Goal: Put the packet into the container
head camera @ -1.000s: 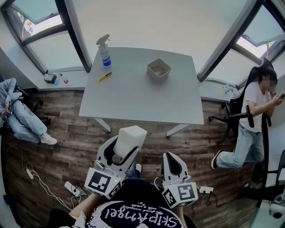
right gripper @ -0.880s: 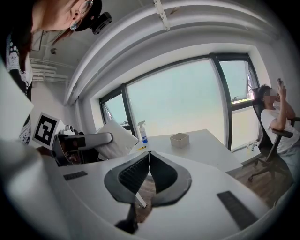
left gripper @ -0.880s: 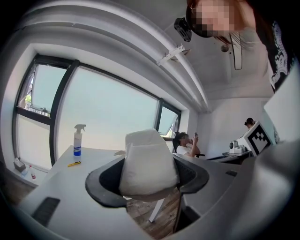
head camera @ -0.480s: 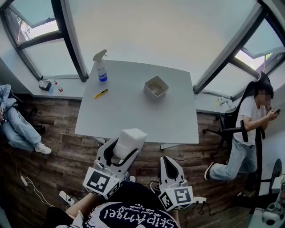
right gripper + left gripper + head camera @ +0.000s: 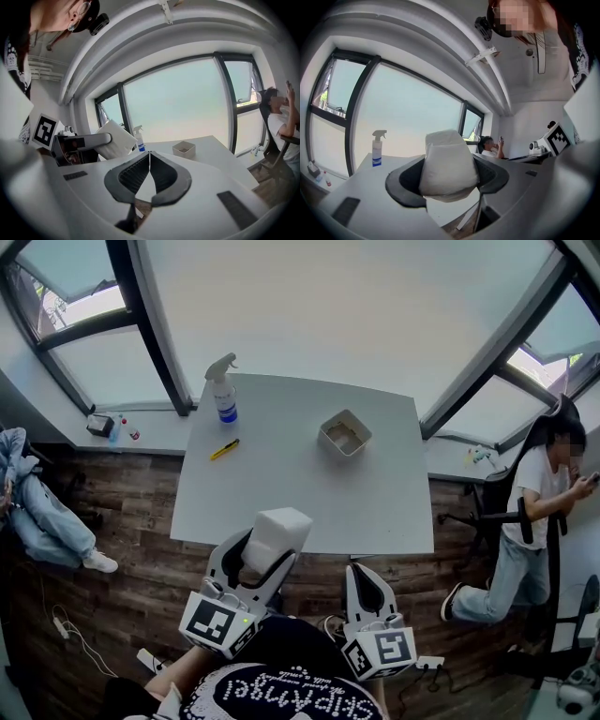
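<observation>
Near the front edge of the grey table, the left gripper is clamped on the packet, a white, soft-looking block that stands up between its dark jaws and rises above them; no print shows on it. Beside it the right gripper has its jaws pressed together with nothing between them. Each gripper's cube bears black-and-white square markers, and white lettering on the person's black shirt runs upside down to the head view, too warped to read with certainty. Far across the table, towards its right side, sits the container, a white square tub with something brownish in its bottom. A spray bottle with a blue label, its text too small to read, stands at the far left corner, with a yellow pen lying near it. Bare tabletop lies between the packet and the container.
</observation>
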Tool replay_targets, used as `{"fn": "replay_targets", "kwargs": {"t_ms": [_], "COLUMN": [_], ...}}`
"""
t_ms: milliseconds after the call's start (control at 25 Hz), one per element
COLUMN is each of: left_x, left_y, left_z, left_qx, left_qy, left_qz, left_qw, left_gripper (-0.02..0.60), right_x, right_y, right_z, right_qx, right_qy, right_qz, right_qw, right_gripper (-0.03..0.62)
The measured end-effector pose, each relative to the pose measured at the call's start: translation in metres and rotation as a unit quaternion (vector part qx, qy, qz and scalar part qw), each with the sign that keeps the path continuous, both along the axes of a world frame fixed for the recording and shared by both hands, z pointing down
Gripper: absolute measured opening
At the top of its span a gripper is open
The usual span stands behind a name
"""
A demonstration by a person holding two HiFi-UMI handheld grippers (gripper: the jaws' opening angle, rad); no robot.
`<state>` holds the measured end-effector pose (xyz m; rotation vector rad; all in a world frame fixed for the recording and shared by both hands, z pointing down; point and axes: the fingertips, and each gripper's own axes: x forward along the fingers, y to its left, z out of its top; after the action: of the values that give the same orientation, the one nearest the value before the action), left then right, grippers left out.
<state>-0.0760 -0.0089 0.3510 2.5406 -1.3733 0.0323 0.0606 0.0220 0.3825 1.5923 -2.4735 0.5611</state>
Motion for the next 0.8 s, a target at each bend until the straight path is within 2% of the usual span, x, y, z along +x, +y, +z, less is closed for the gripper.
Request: {"fn": "replay_targets", "kwargs": {"t_ms": [480, 800], "left_x": [-0.034, -0.056], "left_y": [-0.02, -0.019], "left_z": [0.004, 0.005], "left_qx": [0.006, 0.006], "left_qy": [-0.002, 0.023], "left_qz": [0.024, -0.005], "left_qw": [0.9997, 0.9997], "left_gripper": [0.284, 0.284], "right_x": [-0.038, -0.059], "right_y": [-0.014, -0.025], "right_z": [0.006, -0.005], "right_qx": [-0.002, 0.003], "right_qy": [0.002, 0.029], "right_qz": [0.011, -0.007], "right_qw": [1.0, 1.0], "right_gripper": [0.015, 0.015]}}
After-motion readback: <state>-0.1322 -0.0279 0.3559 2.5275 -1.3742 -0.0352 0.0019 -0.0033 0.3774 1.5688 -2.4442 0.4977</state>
